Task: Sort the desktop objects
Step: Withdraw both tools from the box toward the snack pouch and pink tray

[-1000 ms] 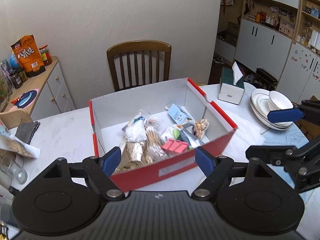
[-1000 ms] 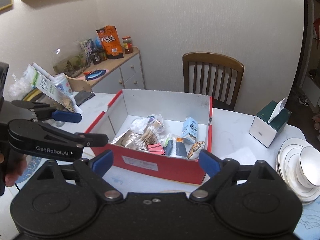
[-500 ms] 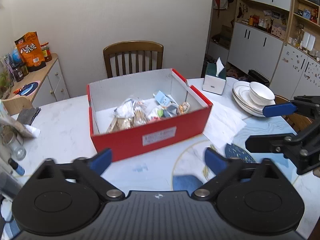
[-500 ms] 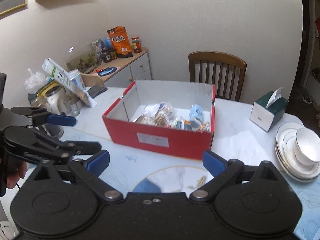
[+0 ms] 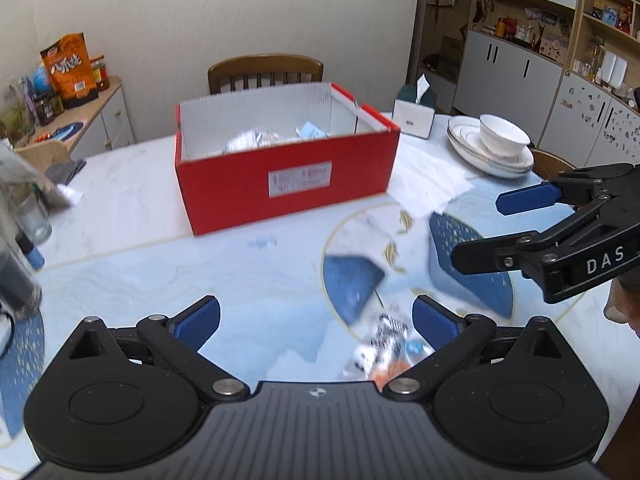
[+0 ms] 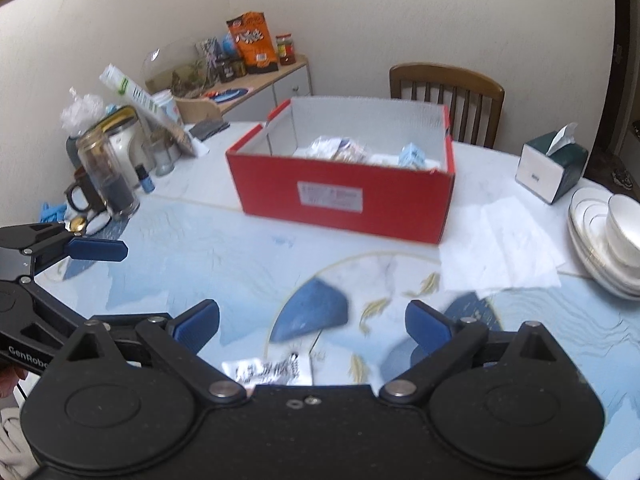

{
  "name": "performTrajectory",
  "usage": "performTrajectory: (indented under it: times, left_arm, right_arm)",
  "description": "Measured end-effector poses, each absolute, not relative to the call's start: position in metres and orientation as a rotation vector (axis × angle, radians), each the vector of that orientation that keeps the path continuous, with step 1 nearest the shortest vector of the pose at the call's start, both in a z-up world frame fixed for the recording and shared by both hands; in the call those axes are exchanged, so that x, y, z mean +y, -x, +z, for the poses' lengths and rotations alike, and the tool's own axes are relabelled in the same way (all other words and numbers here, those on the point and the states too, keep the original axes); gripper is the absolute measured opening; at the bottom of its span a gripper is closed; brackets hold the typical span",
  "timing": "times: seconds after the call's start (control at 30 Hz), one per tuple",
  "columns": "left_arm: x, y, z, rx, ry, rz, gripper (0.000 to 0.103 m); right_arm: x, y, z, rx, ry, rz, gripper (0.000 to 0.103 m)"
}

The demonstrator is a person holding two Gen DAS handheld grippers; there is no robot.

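Taking the red cardboard shoebox [image 5: 286,184] as the landmark, a smooth glass jar [image 6: 105,174] with dark contents stands well to its left among clustered bottles and a crinkled plastic bag, on a glossy marble-patterned tabletop [image 5: 132,200] with blue and gold inlay. The shoebox itself is rectangular, lidless, white and ribbed inside, with a pale label on its near wall; crumpled wrappers and a small light-blue carton [image 6: 412,156] lie heaped in it. In front of the shoebox, close to the table's near edge, the left gripper [image 5: 316,322] has its blue-padded jaws spread wide with nothing clamped; a blurred packet [image 5: 382,344] printed in black and white with an orange end lies on the table just below them, by the right pad. The right gripper [image 6: 312,320] is likewise wide apart and holds nothing. Right of the shoebox lie a flat white paper sheet [image 6: 496,248], a dark-green tissue box [image 6: 554,170], and a stack of glossy white plates with a round bowl [image 5: 502,136] on top.
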State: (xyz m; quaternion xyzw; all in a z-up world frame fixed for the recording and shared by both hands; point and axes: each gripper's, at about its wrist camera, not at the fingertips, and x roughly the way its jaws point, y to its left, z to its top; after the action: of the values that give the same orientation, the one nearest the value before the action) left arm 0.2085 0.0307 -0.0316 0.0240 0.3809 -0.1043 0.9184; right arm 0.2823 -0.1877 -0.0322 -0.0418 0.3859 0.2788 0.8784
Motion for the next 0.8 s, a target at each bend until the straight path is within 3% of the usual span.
performTrajectory:
  times: [0.8]
  left_arm:
    - [0.001, -0.143, -0.106, 0.841, -0.207, -0.410, 0.103]
  right_arm:
    - [-0.154, -0.264, -0.079, 0.901, 0.103, 0.546, 0.100]
